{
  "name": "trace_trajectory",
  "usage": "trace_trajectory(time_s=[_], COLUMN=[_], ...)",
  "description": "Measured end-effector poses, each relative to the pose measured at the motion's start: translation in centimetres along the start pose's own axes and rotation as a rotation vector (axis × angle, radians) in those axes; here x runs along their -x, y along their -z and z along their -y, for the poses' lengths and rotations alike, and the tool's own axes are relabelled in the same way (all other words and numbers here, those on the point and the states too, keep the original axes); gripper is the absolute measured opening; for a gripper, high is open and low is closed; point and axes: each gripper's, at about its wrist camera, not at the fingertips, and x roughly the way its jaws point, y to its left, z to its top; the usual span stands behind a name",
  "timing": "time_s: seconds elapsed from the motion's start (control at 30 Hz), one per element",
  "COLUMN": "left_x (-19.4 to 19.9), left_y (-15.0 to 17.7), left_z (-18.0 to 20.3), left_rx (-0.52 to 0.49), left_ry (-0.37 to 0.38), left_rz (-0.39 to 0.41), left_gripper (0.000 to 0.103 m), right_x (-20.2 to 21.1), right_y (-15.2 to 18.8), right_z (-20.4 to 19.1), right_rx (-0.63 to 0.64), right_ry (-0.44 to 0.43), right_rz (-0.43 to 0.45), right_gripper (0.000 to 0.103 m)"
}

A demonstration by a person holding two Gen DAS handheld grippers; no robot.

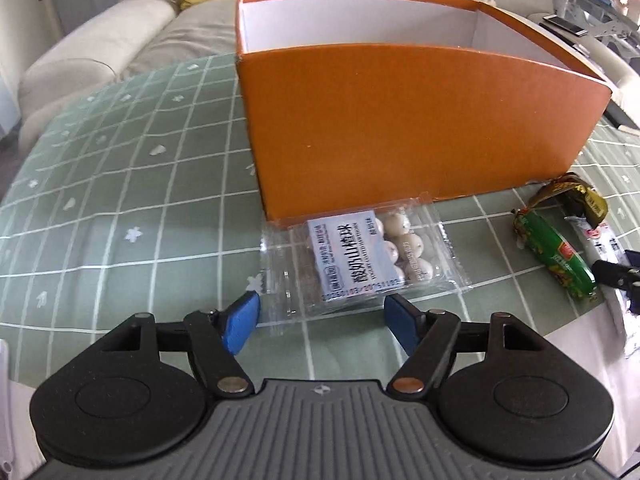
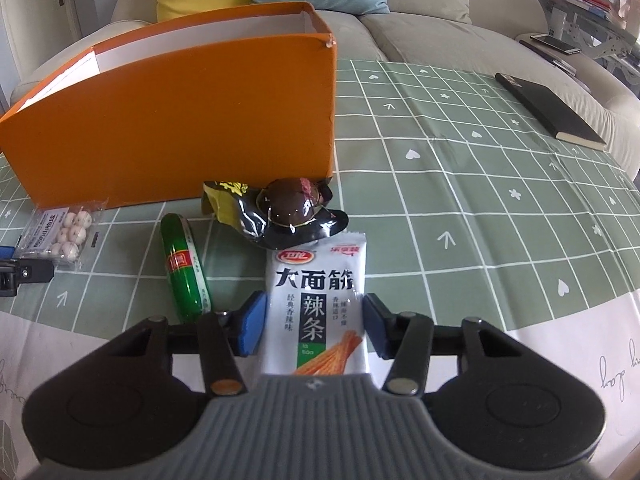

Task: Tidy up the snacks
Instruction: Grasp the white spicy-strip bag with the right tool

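Observation:
A clear pack of white yoghurt balls [image 1: 360, 256] lies flat against the front wall of the open orange box [image 1: 400, 120]. My left gripper [image 1: 322, 320] is open, its blue pads either side of the pack's near edge without touching it. The white spicy-strip packet [image 2: 316, 304] lies on the cloth between the pads of my right gripper [image 2: 314, 328], which is shut on its two long edges. A green sausage [image 2: 186, 272] lies just left of that packet. A dark egg pack [image 2: 280, 212] rests behind it, by the corner of the orange box [image 2: 180, 120].
The green checked tablecloth [image 2: 480, 200] stretches to the right, with a black notebook [image 2: 552, 112] at its far right. A beige sofa [image 2: 420, 28] with yellow and blue cushions stands behind the table. The green sausage [image 1: 554, 256] and egg pack [image 1: 568, 196] lie right of the ball pack.

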Motion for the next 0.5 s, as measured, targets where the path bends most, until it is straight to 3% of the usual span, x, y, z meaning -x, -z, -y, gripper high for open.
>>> trace_trajectory(time_s=[0.13,0.37,0.5], left_x=[0.1,0.7,0.9], left_y=[-0.1,-0.2,0.0], left_z=[0.2,1.4,2.1], left_rx=[-0.006,-0.032,-0.031], left_ry=[0.016,0.043,0.066], left_rz=[-0.006,-0.021,-0.035], left_gripper=[0.073,0.02,0.014], right_x=[0.0,0.3,0.6], right_y=[0.3,0.4,0.5], right_z=[-0.4,-0.6,-0.8], right_rx=[0.017,0.022,0.034], right_ry=[0.008,0.006,-0.003], right_rz=[0.004,-0.001,-0.008], right_gripper=[0.053,0.053,0.053])
